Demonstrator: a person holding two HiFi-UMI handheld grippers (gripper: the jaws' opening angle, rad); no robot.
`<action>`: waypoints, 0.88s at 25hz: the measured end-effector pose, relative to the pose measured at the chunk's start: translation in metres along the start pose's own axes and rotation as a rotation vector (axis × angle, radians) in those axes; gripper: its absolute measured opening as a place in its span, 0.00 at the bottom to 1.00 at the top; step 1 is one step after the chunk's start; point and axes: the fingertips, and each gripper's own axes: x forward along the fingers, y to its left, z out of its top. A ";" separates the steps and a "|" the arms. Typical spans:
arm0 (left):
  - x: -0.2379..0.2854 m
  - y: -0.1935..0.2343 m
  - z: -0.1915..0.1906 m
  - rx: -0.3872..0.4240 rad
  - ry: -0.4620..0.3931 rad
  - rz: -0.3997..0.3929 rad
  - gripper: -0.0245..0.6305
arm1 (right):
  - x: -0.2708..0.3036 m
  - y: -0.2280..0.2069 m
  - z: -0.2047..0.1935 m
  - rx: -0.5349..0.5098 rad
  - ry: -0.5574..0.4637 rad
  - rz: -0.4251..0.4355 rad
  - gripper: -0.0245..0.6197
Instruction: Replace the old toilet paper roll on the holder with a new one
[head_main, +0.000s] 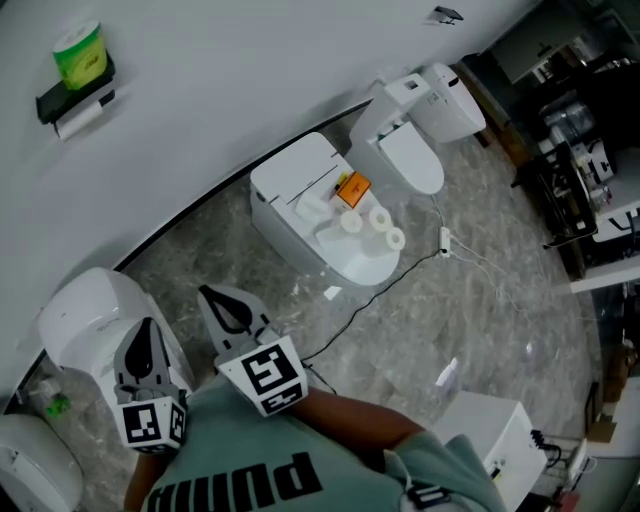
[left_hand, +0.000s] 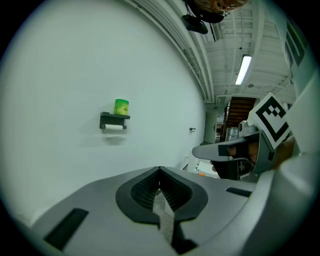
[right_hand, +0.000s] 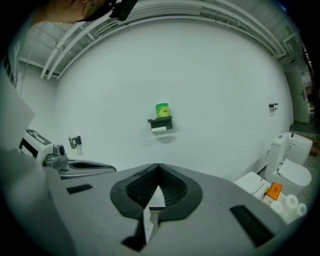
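Note:
A black wall holder (head_main: 72, 97) carries a white, nearly used-up roll (head_main: 84, 117) under it and a green canister (head_main: 80, 52) on top. The same holder (left_hand: 114, 120) (right_hand: 160, 122) sits far ahead of both grippers. Three new white rolls (head_main: 380, 218) lie on the closed lid of the middle toilet (head_main: 290, 180); the right gripper view shows these rolls (right_hand: 291, 202) at its right edge. My left gripper (head_main: 147, 324) (left_hand: 159, 168) and right gripper (head_main: 204, 292) (right_hand: 158, 165) hover side by side over the floor, both shut and empty, aimed at the wall.
An orange box (head_main: 352, 189) lies beside the rolls. Another toilet (head_main: 422, 125) stands further right and a third (head_main: 95, 315) right by my left gripper. A cable (head_main: 400, 275) runs across the grey floor. Dark racks (head_main: 580, 170) and a white box (head_main: 495, 430) stand at the right.

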 end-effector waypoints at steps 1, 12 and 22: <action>0.008 0.000 0.002 0.000 0.001 0.004 0.04 | 0.005 -0.006 0.003 -0.002 0.001 0.005 0.04; 0.084 -0.003 0.045 0.006 -0.003 0.064 0.04 | 0.049 -0.070 0.046 -0.014 -0.005 0.066 0.04; 0.125 -0.011 0.058 0.059 0.035 0.143 0.04 | 0.076 -0.110 0.070 -0.020 -0.044 0.167 0.04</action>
